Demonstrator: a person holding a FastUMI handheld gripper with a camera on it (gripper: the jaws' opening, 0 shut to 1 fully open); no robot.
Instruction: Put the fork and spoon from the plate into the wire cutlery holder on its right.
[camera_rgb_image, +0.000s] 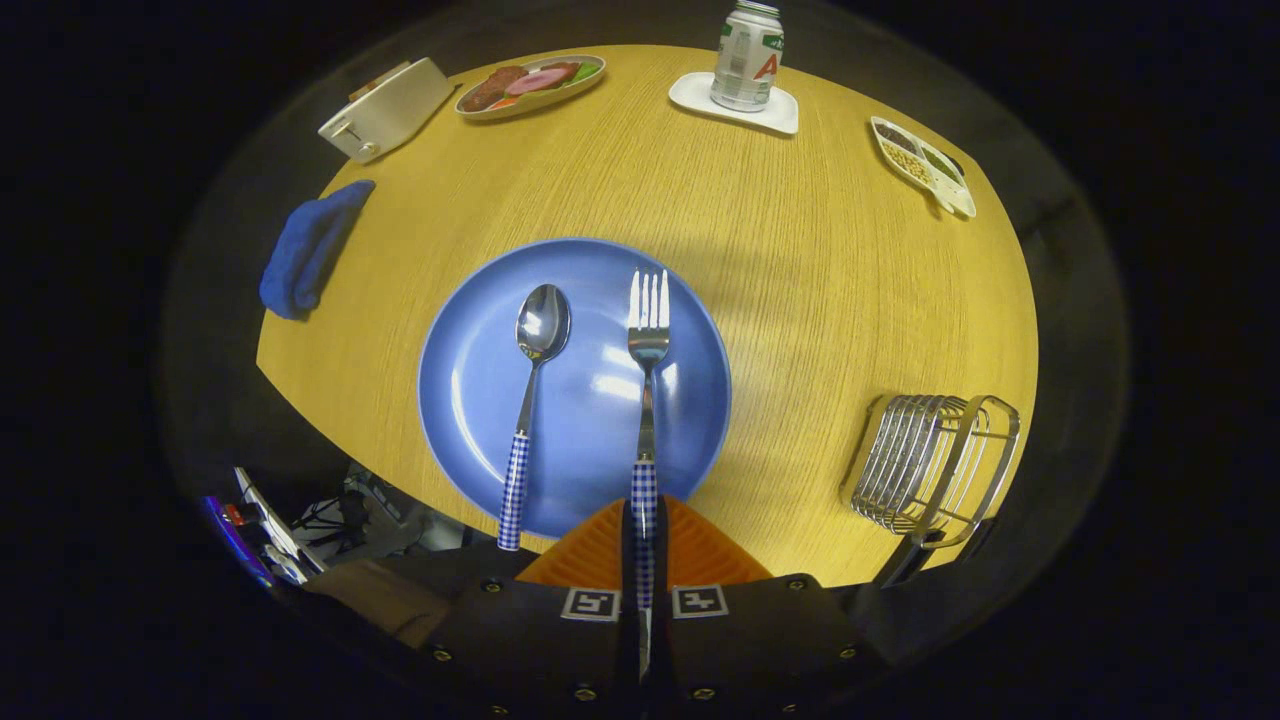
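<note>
You had tongs (645, 545) closed on fork (648, 380) handle, low end, leaving tines free for holder (935, 465) at right. Spoon (532, 400) lay on plate (470, 390).

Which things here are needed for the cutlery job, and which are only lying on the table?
For the job: fork, handle clamped between the claw fingers; spoon; blue plate; wire cutlery holder.

Lying about: toaster, food dish, can on a coaster, divided snack tray, blue cloth.
</note>
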